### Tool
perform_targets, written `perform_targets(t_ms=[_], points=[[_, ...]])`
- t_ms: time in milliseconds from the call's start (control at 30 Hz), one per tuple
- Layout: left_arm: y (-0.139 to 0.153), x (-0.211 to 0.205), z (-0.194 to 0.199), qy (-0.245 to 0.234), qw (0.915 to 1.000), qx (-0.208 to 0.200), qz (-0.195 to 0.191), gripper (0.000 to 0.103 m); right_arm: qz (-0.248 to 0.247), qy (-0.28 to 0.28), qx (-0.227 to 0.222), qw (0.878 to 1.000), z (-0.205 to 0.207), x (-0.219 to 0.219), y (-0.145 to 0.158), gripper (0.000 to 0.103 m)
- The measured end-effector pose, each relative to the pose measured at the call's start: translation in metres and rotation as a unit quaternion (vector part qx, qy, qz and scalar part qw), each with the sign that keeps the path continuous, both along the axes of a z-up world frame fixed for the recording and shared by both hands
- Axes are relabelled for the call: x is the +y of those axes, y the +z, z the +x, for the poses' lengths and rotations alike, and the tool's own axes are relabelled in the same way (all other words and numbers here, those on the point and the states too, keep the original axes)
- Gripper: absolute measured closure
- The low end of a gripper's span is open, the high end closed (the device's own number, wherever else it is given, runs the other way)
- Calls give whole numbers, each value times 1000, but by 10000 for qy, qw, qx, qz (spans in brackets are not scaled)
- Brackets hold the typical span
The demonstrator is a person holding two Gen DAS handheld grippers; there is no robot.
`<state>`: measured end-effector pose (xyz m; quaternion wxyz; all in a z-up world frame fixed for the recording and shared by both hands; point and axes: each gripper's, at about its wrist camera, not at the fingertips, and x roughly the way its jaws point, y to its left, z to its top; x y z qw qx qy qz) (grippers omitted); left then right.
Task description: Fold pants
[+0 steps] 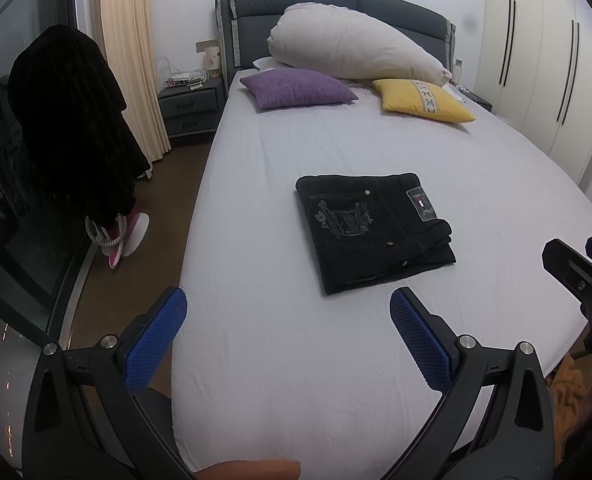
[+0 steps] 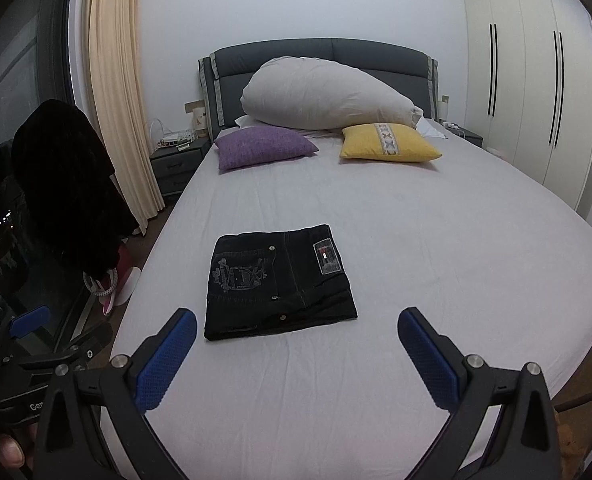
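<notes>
Black denim pants (image 1: 371, 232) lie folded into a compact rectangle on the white bed sheet (image 1: 280, 360), back pocket embroidery and a waist patch facing up. They also show in the right wrist view (image 2: 280, 282). My left gripper (image 1: 288, 312) is open and empty, held above the sheet in front of the pants. My right gripper (image 2: 296, 338) is open and empty, just short of the pants' near edge. The right gripper's fingers (image 1: 567, 268) show at the right edge of the left wrist view; the left gripper's pad (image 2: 30, 322) shows at the left of the right wrist view.
A purple cushion (image 1: 297, 88), a yellow cushion (image 1: 423, 100) and a large white pillow (image 1: 355, 46) lie by the grey headboard (image 1: 327, 4). A nightstand (image 1: 190, 110) and a dark garment (image 1: 68, 120) on a rack stand left of the bed. Wardrobes (image 1: 535, 72) line the right.
</notes>
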<state>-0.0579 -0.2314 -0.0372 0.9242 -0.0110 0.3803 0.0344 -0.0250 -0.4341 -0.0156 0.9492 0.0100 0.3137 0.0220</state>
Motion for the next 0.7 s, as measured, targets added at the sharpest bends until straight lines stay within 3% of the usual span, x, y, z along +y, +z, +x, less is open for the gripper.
perform_targets(t_ms=[700], points=[[-10, -3, -6, -8, 10000, 39, -14, 0, 23, 10, 59, 10000, -2, -1, -6, 0]])
